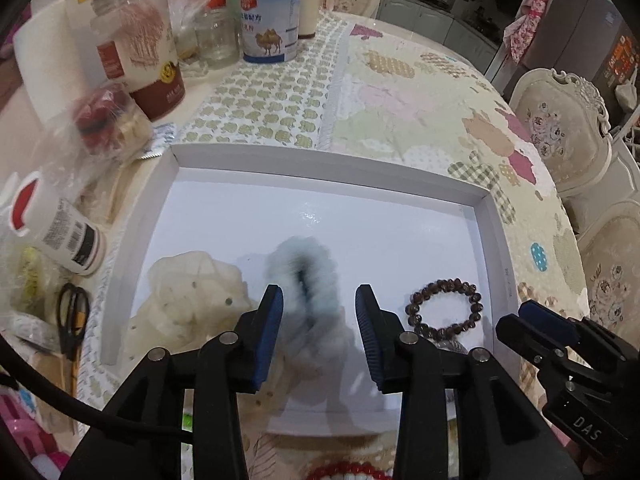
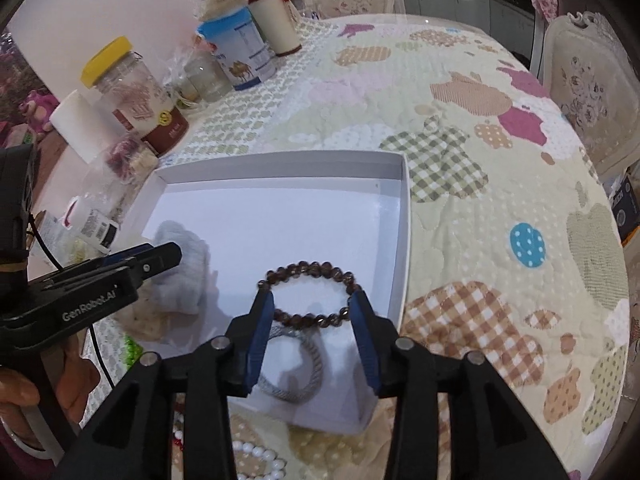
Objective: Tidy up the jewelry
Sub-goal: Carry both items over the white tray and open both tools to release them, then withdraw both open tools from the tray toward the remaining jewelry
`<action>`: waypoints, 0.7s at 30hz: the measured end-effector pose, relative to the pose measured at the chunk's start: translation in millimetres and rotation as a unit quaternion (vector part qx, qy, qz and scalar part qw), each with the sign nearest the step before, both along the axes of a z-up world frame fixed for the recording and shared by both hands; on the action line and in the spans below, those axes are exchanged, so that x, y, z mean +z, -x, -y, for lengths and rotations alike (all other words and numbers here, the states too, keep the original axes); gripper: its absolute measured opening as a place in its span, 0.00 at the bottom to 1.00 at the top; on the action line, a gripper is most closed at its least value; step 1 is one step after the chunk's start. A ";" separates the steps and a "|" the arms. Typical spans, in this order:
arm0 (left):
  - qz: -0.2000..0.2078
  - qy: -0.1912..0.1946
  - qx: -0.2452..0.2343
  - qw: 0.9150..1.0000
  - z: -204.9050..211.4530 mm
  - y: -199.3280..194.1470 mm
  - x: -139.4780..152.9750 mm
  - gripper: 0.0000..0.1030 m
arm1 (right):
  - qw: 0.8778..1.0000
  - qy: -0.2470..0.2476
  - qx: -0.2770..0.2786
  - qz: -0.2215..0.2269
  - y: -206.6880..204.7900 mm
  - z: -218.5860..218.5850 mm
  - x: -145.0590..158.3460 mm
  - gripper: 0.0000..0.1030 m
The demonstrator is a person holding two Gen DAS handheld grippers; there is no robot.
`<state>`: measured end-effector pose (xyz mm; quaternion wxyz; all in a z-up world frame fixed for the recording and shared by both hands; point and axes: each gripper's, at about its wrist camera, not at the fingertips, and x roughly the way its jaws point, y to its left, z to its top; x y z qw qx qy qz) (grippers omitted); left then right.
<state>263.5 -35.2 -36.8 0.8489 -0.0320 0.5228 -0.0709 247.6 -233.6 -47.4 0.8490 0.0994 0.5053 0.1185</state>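
Left gripper open (above blurred scrunchie).

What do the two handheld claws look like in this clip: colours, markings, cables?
Both are black plastic with blue ribbed pads and silver pivot pins. The left claw carries white "GenRobot.AI" lettering on its side and trails a black cable. The right claw shows white "DAS" lettering on its body in the left wrist view. No sleeve is clearly visible.

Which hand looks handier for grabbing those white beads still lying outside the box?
Probably the right: its gripper is open, and the white beads lie just beneath it in front of the box.
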 end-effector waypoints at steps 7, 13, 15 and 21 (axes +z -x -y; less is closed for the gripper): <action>0.030 -0.016 0.000 0.999 -4.4 28.2 20.6 0.35 | 1.000 -0.006 -0.001 0.031 26.3 -6.7 26.8 0.43; 0.049 -0.031 0.004 0.998 -9.0 56.2 33.1 0.35 | 0.999 -0.014 -0.005 0.045 52.1 -8.3 39.9 0.53; 0.053 -0.037 0.003 0.998 -8.7 65.5 35.1 0.35 | 0.999 -0.015 -0.006 0.046 61.7 -7.9 41.0 0.54; 0.055 -0.044 0.004 0.998 -9.1 95.7 38.0 0.35 | 0.999 -0.013 -0.003 0.053 93.4 -6.1 46.9 0.54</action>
